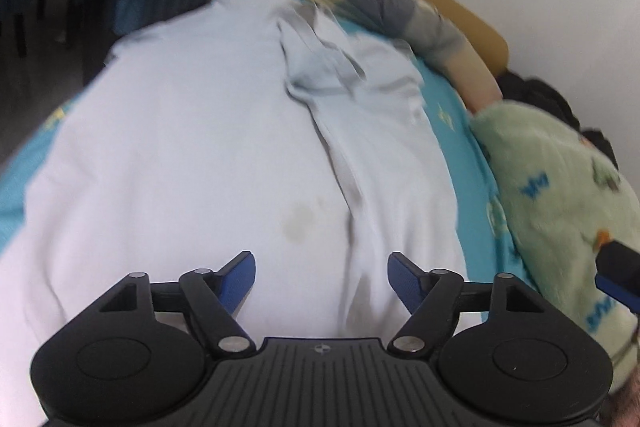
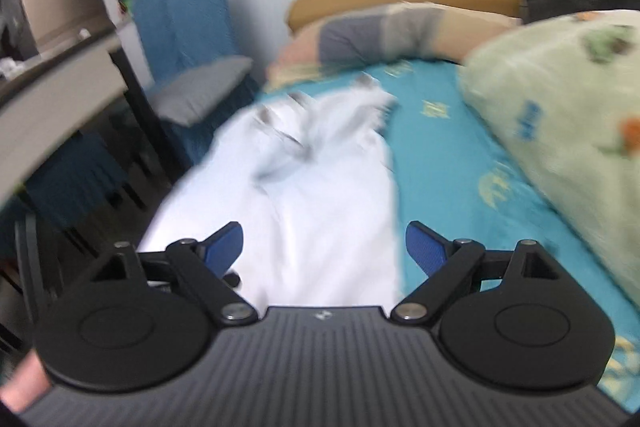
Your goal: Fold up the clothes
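1. I have the left claw (image 1: 321, 281) spread apart and holding nothing, low over the near part of the white garment (image 1: 200, 155). The right claw (image 2: 324, 251) is likewise apart and empty, over the garment's right-hand edge.
2. The white garment (image 2: 312, 195) lies spread on the bed's turquoise sheet (image 2: 448, 163), with a rumpled fold running up its right half and a bunched, greyish far end. That is my landmark.
3. Risk one: if I close either claw here, I may pinch the sheet along with the garment, since the garment's right edge lies flat on it.
4. Risk two: the ridge right of the garment's middle may hide doubled cloth; grabbing only one layer would drag the fold crooked.
5. Risk three: the green blanket (image 1: 560, 187) lies just right of the garment, and the right claw could snag it on a wide swing.
6. Both views are blurred, so I cannot judge the garment's far edge well.
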Demonstrator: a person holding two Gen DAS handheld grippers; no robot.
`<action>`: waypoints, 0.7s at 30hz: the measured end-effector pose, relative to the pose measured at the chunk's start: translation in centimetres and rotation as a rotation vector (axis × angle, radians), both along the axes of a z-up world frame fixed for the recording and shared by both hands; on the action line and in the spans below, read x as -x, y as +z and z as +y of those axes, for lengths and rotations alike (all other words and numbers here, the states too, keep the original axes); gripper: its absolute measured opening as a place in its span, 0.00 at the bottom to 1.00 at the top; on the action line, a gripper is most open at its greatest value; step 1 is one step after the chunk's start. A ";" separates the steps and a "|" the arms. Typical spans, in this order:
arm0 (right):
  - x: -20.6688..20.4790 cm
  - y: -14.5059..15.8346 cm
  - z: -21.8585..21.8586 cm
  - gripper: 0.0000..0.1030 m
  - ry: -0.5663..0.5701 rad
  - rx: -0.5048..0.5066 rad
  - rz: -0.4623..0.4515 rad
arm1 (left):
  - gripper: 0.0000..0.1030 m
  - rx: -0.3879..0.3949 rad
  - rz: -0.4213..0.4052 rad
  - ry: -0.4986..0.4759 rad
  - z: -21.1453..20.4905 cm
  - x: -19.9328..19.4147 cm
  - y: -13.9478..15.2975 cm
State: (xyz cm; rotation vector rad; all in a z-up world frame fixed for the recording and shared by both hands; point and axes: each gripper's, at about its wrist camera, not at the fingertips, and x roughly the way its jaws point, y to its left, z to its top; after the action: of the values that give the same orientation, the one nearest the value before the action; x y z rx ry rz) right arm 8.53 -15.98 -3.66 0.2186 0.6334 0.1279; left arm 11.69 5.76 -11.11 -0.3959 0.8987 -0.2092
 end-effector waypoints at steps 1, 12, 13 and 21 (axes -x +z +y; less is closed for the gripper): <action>1.0 -0.2 -0.3 0.87 -0.005 0.000 -0.006 | 0.66 0.005 0.011 -0.015 -0.5 0.3 -0.3; 2.8 -1.8 0.0 0.87 0.005 0.038 -0.064 | 0.47 -0.004 0.031 -0.032 -2.2 0.1 -1.4; 2.9 -1.8 0.0 0.87 0.010 0.044 -0.069 | 0.44 0.000 0.029 -0.033 -2.1 0.1 -1.4; 3.5 -1.6 -1.6 0.87 -0.028 0.005 -0.087 | 0.02 -0.084 -0.006 -0.071 -3.3 0.6 -0.9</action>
State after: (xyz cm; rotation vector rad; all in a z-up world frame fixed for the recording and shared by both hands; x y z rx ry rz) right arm 5.03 -17.54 -5.21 0.2157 0.5438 0.1081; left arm 11.07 2.42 -11.99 -0.2859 0.9136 -0.2365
